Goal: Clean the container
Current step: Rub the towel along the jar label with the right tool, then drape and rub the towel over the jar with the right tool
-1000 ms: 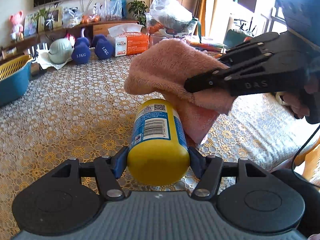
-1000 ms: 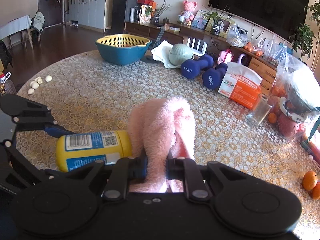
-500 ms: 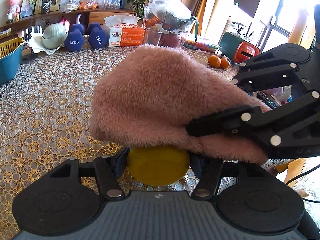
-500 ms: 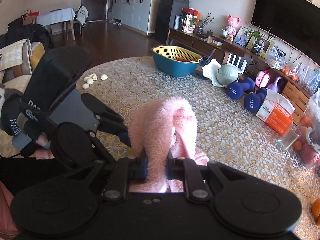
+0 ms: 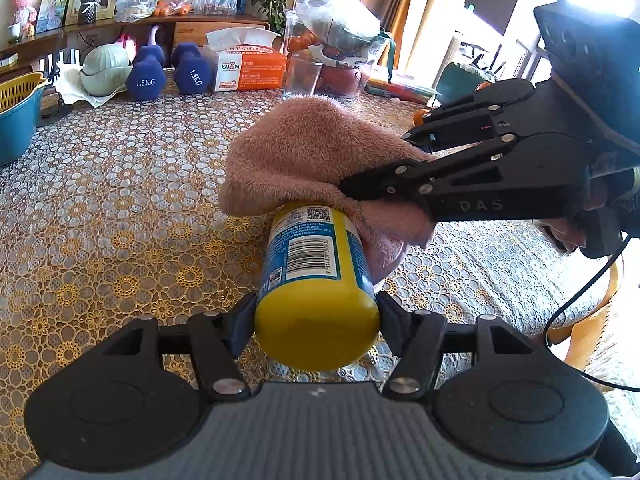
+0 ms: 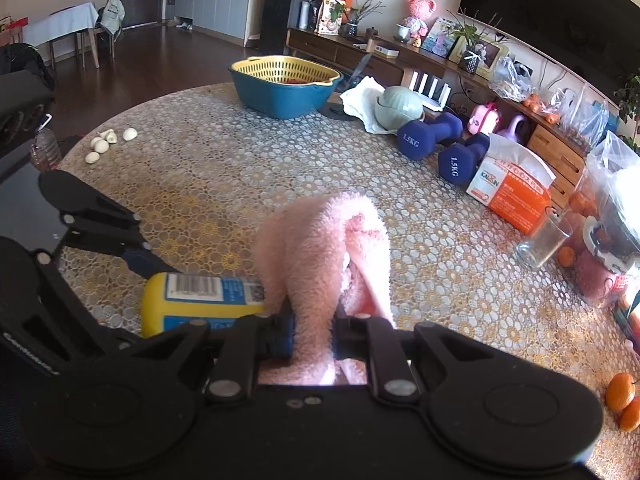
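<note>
A yellow container (image 5: pixel 316 280) with a blue barcode label lies on its side above the table, and my left gripper (image 5: pixel 316 320) is shut on its base end. The right wrist view shows the same container (image 6: pixel 200 304) at lower left. A pink fluffy cloth (image 5: pixel 316 156) is draped over the container's far end and hides its top. My right gripper (image 6: pixel 314 330) is shut on that cloth (image 6: pixel 320 256); in the left wrist view it reaches in from the right, right gripper (image 5: pixel 384 168), with the person's hand behind it.
A lace-patterned tablecloth (image 5: pixel 100 208) covers the round table. Along the far side stand a blue basin with a yellow strainer (image 6: pixel 286 84), two blue dumbbells (image 6: pixel 440 140), an orange tissue box (image 6: pixel 512 196), a glass (image 6: pixel 542 244) and a fruit bag. Garlic (image 6: pixel 106 142) lies left; oranges (image 6: pixel 622 398) right.
The cloth, which covered nearly the whole container half a second ago, has slid back toward its far end, baring the label. My right gripper moved away to the right with it.
</note>
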Action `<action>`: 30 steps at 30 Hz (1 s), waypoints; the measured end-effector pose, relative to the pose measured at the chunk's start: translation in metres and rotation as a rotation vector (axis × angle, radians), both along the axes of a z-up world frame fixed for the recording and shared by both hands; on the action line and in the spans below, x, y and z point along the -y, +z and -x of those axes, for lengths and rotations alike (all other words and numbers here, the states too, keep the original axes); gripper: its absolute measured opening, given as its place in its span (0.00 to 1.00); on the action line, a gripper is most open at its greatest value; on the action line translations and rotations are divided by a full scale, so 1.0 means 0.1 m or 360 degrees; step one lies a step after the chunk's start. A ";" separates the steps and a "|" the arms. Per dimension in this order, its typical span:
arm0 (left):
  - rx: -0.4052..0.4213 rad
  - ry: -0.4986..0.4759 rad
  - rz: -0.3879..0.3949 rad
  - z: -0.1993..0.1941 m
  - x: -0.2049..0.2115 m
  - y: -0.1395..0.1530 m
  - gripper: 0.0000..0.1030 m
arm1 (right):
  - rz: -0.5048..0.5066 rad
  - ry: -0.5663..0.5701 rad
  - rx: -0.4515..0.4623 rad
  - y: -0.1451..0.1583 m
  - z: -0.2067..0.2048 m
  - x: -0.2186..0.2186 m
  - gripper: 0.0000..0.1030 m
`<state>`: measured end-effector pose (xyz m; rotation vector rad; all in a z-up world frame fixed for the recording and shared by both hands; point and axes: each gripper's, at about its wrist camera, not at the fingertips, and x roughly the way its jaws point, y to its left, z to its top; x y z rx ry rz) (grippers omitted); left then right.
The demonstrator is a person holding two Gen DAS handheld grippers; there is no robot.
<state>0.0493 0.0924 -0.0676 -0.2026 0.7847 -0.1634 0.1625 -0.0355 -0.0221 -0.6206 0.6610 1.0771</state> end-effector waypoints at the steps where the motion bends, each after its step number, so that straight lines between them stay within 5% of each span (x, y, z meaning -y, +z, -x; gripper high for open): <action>1: -0.0002 0.0001 0.0004 0.00 0.00 0.00 0.61 | 0.0001 -0.0018 -0.0014 -0.02 -0.04 0.00 0.15; 12: -0.0015 -0.0021 -0.0018 -0.01 -0.01 -0.02 0.61 | 0.0126 -0.0081 -0.0054 -0.39 -0.15 -0.04 0.15; 23: -0.0004 -0.0014 -0.0025 0.01 0.01 -0.03 0.61 | -0.0102 -0.0075 0.0054 0.24 0.02 0.27 0.14; 30: -0.0002 -0.0013 -0.0031 0.01 0.01 -0.03 0.61 | -0.0177 0.0197 -0.0002 0.47 0.47 0.28 0.14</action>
